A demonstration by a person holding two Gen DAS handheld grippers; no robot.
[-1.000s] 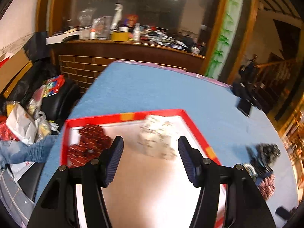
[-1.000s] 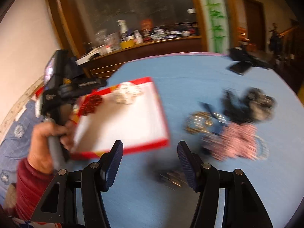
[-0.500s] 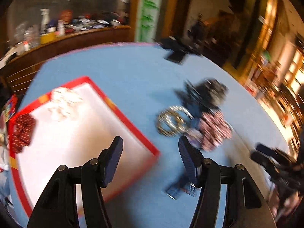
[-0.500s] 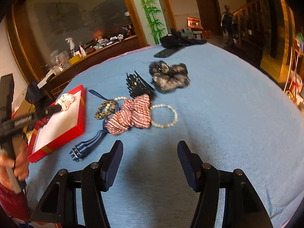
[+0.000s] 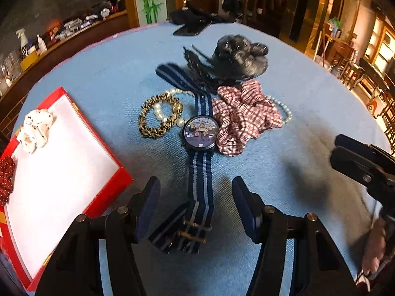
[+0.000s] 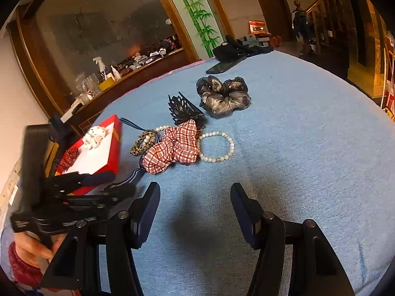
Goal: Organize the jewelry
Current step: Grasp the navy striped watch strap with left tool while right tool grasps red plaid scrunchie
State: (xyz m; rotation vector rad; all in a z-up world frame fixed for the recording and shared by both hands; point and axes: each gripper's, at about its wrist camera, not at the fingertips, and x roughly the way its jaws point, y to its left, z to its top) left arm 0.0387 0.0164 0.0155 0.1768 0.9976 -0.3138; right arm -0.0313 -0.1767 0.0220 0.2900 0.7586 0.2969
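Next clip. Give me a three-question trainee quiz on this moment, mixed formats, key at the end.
1. True or false: the watch already lies in the red tray.
2. Which item lies between the left claw's fingers? A) the watch's striped strap B) pearl bracelet C) leopard scrunchie
3. Fill in: two scrunchies lie in the tray, a white dotted scrunchie and a ____ one.

Key: 1 false; 2 A; 3 red

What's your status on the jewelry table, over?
Left gripper closing over watch strap, not gripping. Right gripper open, empty. Watch on cloth beside red tray; plaid scrunchie touches it.
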